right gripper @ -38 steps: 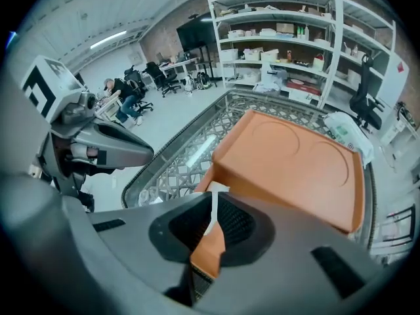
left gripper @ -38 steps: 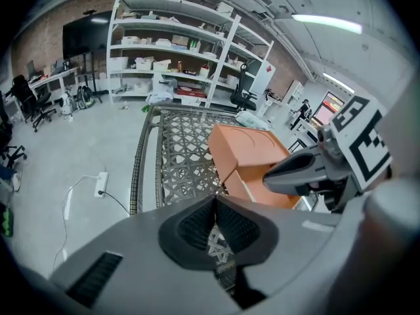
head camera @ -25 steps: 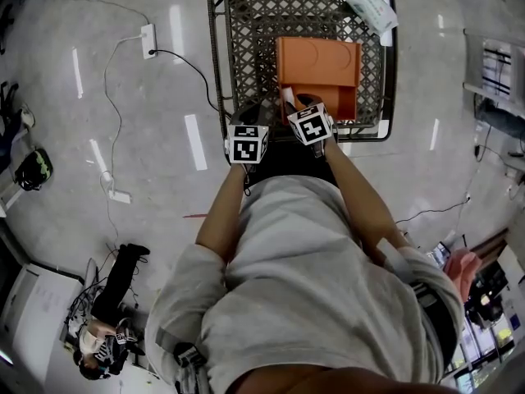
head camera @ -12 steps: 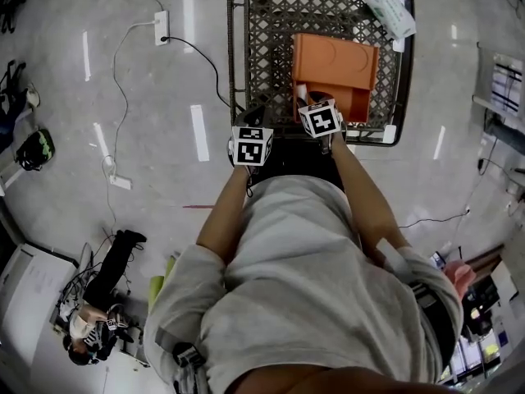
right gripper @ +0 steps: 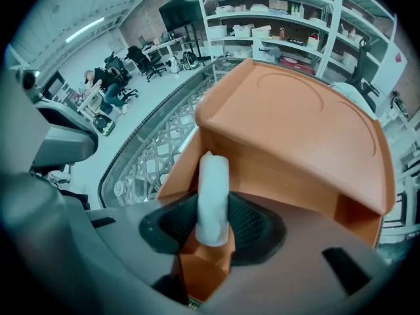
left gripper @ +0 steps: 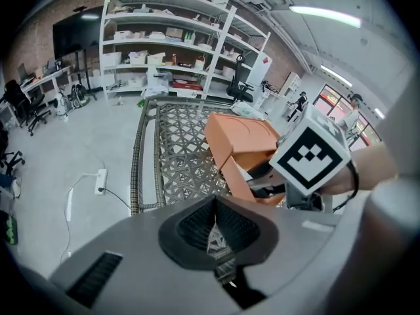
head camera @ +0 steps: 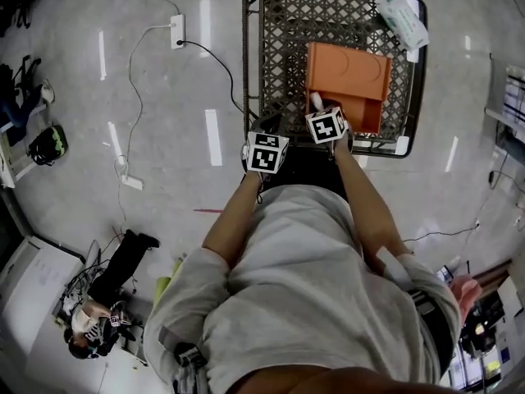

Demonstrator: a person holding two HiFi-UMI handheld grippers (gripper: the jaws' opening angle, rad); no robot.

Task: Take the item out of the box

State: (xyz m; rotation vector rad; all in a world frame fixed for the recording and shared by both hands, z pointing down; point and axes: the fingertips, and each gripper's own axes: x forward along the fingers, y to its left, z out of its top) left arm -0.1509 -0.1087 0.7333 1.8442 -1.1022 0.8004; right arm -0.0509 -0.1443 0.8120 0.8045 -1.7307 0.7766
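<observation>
Presently, nearest the camera, the person's forearms reach forward over the near rim of a wire cart (head camera: 248, 64), one tool in each hand. The left tool (left gripper: 215, 240) has its jaws brought together with nothing between them; it hangs just beside the right one, at the cart's near edge, and takes no part in the work. The right tool (right gripper: 210, 238) is clamped on a white roll-shaped item (right gripper: 213, 195), which stands upright between the jaws. A corner of orange card, apparently a flap of the box, shows between the jaws below it. The item's upper end lies against the open near face of the orange box (right gripper: 295, 123), which rests on the cart's mesh floor. From the head view the item (head camera: 314, 101) sits at the box mouth, not clearly free of it. Judgement: the grasp is made and extraction is partly done; drawing the item fully clear of the flaps remains. Further off, a white packet (head camera: 402, 19) lies at the cart's far right corner.
</observation>
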